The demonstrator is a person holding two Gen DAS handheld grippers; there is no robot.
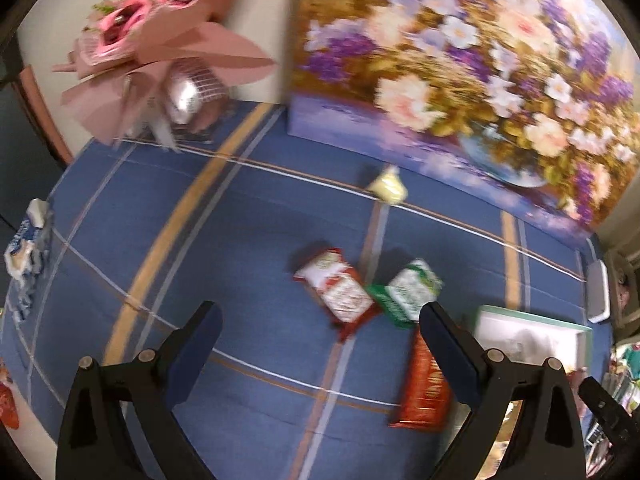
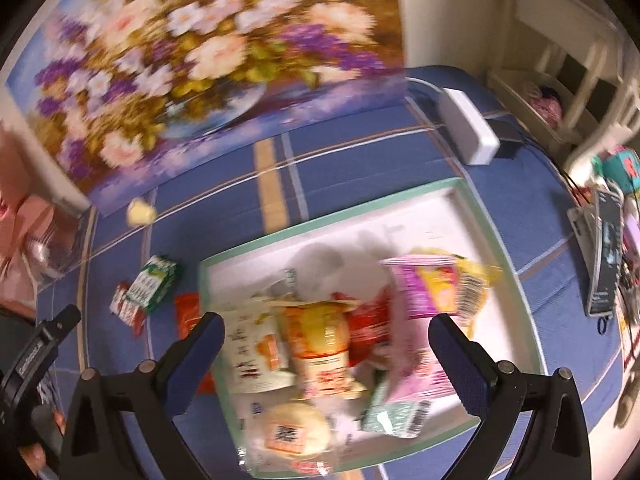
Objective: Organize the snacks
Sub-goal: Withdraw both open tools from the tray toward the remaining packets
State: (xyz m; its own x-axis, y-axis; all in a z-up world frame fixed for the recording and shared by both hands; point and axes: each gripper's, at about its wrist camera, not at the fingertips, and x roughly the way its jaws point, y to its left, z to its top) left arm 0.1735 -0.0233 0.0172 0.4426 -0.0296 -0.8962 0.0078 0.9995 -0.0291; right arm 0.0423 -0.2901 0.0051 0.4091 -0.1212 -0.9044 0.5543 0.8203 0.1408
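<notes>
Four snacks are still lying out on the blue table [image 1: 240,240], so the job is looking a bit more than half done. Many snacks are already sitting in the white box [image 2: 496,240] with the green rim: an orange pack [image 2: 320,340], a pink pack [image 2: 424,288], a round bun [image 2: 294,430] and more, all piled up.

The ones waiting outside are a red and white pack [image 1: 340,292], a green and white pack [image 1: 408,292] touching it, a red pack [image 1: 424,384] nearer, and a small yellow snack [image 1: 388,190] far off, close to the big flower picture [image 1: 460,60].

The left gripper [image 1: 320,352] is hanging above the table with its fingers spread wide and nothing in them. The red and white pack is lying just past the gap between the fingers. The green and white pack and the red pack are lying by the right finger, which is hiding part of the red pack. I think this gripper is going for one of these.

The right gripper [image 2: 326,360] is hanging over the box, fingers wide too, holding nothing. The orange pack is showing right between them.

A pink bunch of flowers [image 1: 160,40] is standing at the far left. A white block [image 2: 468,128] is lying at the far right of the table.
</notes>
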